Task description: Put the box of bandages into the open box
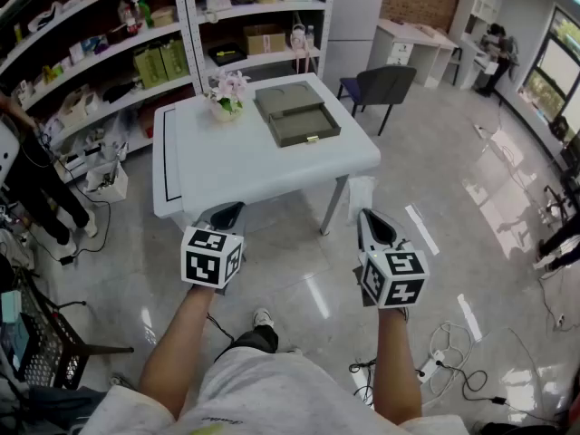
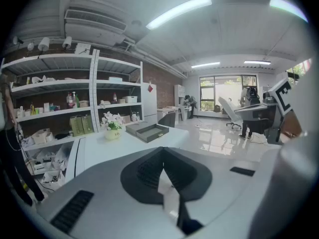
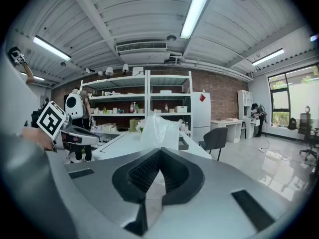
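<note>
An open olive-grey box (image 1: 297, 114) lies on the white table (image 1: 236, 166), with its lid folded back toward the shelves. It also shows as the open box (image 2: 147, 131) in the left gripper view. No box of bandages shows in any view. My left gripper (image 1: 225, 216) and right gripper (image 1: 374, 222) hang over the floor just short of the table's near edge. Both are shut and hold nothing. In the right gripper view a clear plastic bag (image 3: 158, 128) stands beyond the jaw tips and hides part of the table.
A pot of pink flowers (image 1: 227, 98) sits left of the box. Shelving (image 1: 109, 53) runs behind the table, and a dark chair (image 1: 385, 87) stands at its far right. A person (image 1: 27, 184) stands at the left, and cables (image 1: 444, 361) lie on the floor at right.
</note>
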The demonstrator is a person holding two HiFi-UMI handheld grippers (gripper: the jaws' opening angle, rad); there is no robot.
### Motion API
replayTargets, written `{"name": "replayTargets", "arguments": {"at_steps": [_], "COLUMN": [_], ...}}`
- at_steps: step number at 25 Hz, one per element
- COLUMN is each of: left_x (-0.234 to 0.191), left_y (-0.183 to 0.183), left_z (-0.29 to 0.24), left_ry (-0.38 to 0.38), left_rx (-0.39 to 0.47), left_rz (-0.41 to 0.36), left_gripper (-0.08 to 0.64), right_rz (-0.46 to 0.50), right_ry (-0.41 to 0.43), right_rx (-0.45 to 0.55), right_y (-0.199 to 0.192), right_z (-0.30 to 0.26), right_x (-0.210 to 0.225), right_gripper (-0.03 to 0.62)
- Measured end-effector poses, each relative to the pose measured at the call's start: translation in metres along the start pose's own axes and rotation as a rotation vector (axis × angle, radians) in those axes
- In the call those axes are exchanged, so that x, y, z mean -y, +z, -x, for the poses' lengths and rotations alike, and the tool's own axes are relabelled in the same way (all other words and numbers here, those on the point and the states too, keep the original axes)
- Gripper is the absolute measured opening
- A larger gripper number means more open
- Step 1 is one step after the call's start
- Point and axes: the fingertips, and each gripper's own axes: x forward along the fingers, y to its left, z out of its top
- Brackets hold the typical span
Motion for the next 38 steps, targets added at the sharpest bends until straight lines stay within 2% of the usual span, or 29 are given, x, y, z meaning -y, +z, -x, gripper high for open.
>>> {"name": "replayTargets", "arguments": {"at_steps": [6, 12, 27, 38], "left_x": [-0.01, -0.034, -0.094, -0.134], "left_y": [0.009, 0.015, 0.042, 0.051], "left_z": [-0.024, -0.068, -0.176, -0.223], "left_ry": [0.004, -0.001, -0.077, -0.119], "left_rx": [0.008, -0.001, -0.04, -0.044], "left_rz": [0.011, 0.035, 0.049, 0.059], "left_gripper": [0.004, 0.003, 0.004, 0.004], "right_rz": [-0.003, 0.008, 0.003, 0.018], "right_ry": [-0.01, -0.015, -0.028, -0.071], "right_rx": [-0.005, -0.027, -0.093, -0.141], "right_y": [-0.001, 0.003, 0.03, 0.037], "right_z": [-0.017, -0.058, -0.181, -0.233], "right_x": [0.016, 0.033, 0.057, 0.069], "right_gripper": [0.006, 0.006, 0.006, 0.006]}}
